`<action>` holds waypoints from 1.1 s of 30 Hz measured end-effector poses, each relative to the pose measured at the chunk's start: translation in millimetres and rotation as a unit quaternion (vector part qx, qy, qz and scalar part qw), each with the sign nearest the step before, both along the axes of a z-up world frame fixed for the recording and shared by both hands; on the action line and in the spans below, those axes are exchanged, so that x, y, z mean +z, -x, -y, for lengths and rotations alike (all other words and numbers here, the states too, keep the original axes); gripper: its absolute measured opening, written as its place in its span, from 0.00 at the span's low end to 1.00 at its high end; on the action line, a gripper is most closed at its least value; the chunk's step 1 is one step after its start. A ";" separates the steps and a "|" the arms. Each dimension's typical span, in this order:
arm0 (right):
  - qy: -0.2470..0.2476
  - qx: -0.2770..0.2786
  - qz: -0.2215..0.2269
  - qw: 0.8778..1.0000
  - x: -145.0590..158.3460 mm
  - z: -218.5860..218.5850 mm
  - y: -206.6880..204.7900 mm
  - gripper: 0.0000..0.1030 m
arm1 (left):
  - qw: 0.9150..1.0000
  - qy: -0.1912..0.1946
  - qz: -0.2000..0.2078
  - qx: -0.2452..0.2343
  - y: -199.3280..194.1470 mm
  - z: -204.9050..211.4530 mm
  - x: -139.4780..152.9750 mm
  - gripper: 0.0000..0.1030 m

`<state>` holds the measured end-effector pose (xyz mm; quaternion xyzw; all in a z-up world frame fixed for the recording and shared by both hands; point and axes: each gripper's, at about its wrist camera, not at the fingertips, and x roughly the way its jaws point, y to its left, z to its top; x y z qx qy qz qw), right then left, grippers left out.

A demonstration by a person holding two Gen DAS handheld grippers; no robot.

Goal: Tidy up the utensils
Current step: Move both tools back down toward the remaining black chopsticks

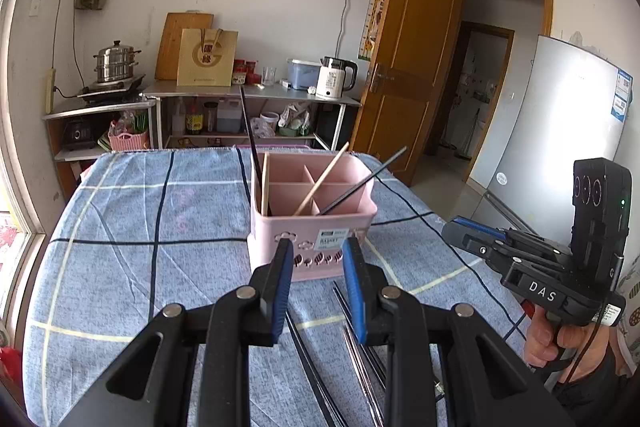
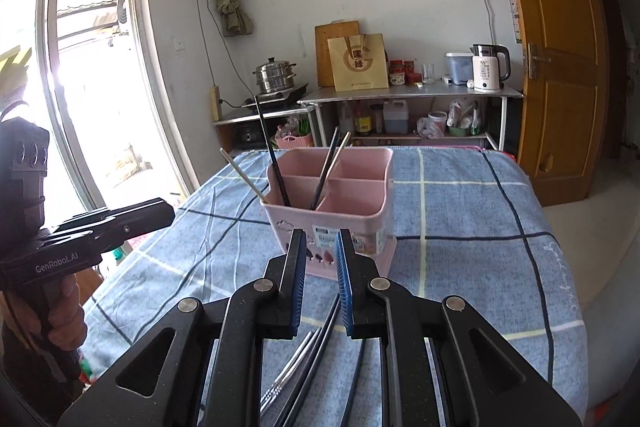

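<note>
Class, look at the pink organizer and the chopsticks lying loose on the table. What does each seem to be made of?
Pink organizer: probably moulded plastic, with a smooth matte look and cut-out shapes. Loose chopsticks: some look like shiny, reflective metal; the black ones are unclear, perhaps plastic or lacquered wood.

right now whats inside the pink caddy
Inside the pink caddy: a few chopsticks, black ones and wooden ones, leaning in its compartments. The walls hide their lower ends and the compartment floors.
</note>
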<state>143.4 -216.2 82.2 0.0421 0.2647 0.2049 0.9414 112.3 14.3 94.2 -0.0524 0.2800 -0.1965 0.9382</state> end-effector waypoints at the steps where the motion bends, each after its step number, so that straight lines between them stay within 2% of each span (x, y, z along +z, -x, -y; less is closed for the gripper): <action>1: 0.001 0.001 -0.008 1.000 -6.0 0.4 -0.2 0.15 | 1.000 0.000 -0.008 -0.002 -1.5 1.4 -5.9 0.26; 8: 0.016 0.007 -0.073 0.997 -47.8 -6.7 -15.9 0.14 | 0.997 -0.010 -0.077 -0.001 -12.5 11.6 -56.2 0.26; 17: 0.040 0.011 -0.151 0.988 -97.4 -20.2 -43.0 0.14 | 0.989 -0.031 -0.148 0.002 -37.6 23.0 -103.5 0.26; 24: 0.059 0.013 -0.171 0.983 -112.5 -31.8 -54.1 0.13 | 0.983 -0.038 -0.180 0.008 -53.9 28.4 -122.1 0.26; 33: 0.082 0.006 -0.180 0.980 -121.4 -34.6 -63.2 0.10 | 0.979 -0.060 -0.195 0.016 -64.0 36.0 -131.2 0.26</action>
